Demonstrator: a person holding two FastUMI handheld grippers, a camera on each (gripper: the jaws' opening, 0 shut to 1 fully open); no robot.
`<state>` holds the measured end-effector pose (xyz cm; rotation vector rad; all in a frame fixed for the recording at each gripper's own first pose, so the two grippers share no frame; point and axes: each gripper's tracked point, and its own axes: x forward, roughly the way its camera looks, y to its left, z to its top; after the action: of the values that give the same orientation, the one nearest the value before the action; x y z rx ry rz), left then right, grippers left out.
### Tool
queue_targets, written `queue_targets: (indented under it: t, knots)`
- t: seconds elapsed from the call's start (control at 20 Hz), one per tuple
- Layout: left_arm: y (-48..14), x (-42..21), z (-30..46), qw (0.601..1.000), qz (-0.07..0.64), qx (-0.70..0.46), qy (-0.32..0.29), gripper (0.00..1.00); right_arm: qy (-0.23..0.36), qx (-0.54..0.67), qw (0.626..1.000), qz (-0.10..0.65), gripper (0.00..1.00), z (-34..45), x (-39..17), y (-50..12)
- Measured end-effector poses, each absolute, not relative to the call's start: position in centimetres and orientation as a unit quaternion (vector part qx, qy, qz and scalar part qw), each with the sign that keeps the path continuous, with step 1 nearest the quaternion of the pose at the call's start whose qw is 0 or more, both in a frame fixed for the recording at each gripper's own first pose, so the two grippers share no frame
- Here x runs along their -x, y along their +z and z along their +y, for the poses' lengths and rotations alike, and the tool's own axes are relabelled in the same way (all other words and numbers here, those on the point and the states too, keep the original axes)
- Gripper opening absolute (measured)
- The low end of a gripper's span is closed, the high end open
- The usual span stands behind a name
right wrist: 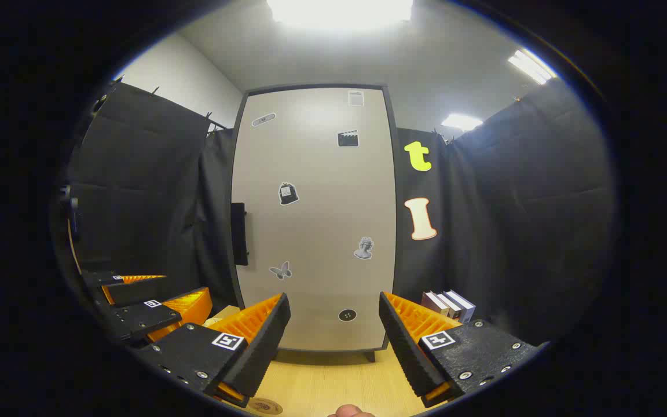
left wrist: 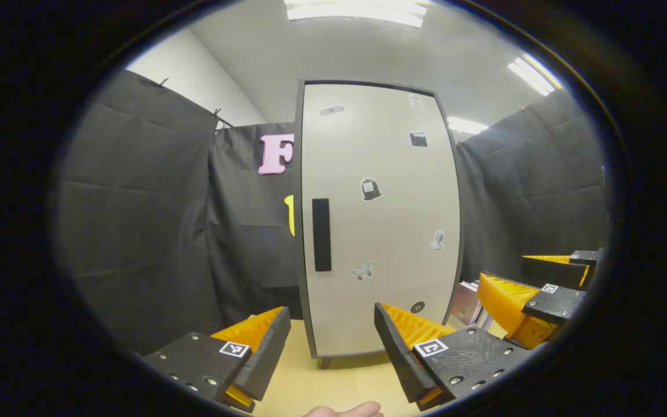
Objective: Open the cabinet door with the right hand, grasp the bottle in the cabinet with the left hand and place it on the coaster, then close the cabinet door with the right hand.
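Observation:
A tall pale grey cabinet [left wrist: 380, 220] with a shut door stands on the wooden table; its dark vertical handle [left wrist: 321, 234] runs along the door's left edge. Small stickers dot the door. My left gripper [left wrist: 333, 341] is open, a short way in front of the cabinet's lower part, holding nothing. The right gripper [left wrist: 533, 289] shows at the right of the left gripper view. In the right gripper view the cabinet [right wrist: 316, 220] and its handle [right wrist: 238, 233] face me; my right gripper [right wrist: 333, 341] is open and empty. A round coaster [right wrist: 264, 406] lies on the table below its left finger. The bottle is hidden.
Several books [right wrist: 448, 305] stand to the right of the cabinet against the black cloth wall. The light wooden table [right wrist: 322, 385] stretches in front of the cabinet. The left gripper [right wrist: 148, 304] appears at the left of the right gripper view. A fingertip [left wrist: 345, 411] shows at the bottom edge.

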<state>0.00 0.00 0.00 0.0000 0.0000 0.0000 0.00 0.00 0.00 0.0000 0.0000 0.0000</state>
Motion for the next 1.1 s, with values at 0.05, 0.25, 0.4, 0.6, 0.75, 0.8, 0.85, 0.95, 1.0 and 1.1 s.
queue_targets:
  t: [0.05,0.25,0.4,0.6,0.75,0.8,0.85,0.95,1.0,1.1]
  knots:
    - [0.2,0.0,-0.1,1.0,-0.001,0.001,-0.001,0.87,0.0,-0.002,1.0,-0.001,0.95,0.0,0.0,0.0]
    - [0.9,0.2,-0.2,1.0,-0.011,-0.001,-0.004,0.87,0.0,-0.012,1.0,0.006,0.95,-0.2,-0.3,-0.3]
    - [0.9,0.1,-0.4,1.0,-0.012,0.001,-0.006,0.87,-0.004,-0.012,1.0,0.006,0.95,-0.5,-0.4,0.0]
    - [0.8,-0.2,-0.3,1.0,-0.011,0.002,-0.006,0.87,-0.006,-0.002,1.0,0.005,0.95,-0.6,-0.6,-0.2]
    - [0.7,-0.2,-0.3,1.0,-0.009,0.005,-0.006,0.86,-0.005,-0.007,1.0,0.009,0.95,-0.7,-0.9,-0.5]
    - [0.7,-0.2,-0.4,1.0,-0.009,0.006,-0.006,0.87,-0.005,-0.007,1.0,0.009,0.95,-0.7,-0.9,-0.4]
    - [0.7,-0.2,-0.4,1.0,-0.009,0.007,-0.007,0.87,-0.006,-0.006,1.0,0.008,0.95,-0.9,-1.0,-0.4]
    - [0.9,-0.2,-0.5,1.0,-0.012,0.005,-0.011,0.87,-0.005,-0.004,1.0,0.008,0.95,-0.9,-1.1,-0.4]
    - [0.9,0.0,-0.6,1.0,-0.013,0.002,-0.012,0.87,-0.005,-0.003,1.0,0.007,0.95,-0.9,-1.2,-0.4]
    - [1.2,0.3,-0.5,1.0,-0.018,-0.003,-0.012,0.87,-0.004,-0.002,1.0,0.006,0.95,-1.1,-1.7,-0.3]
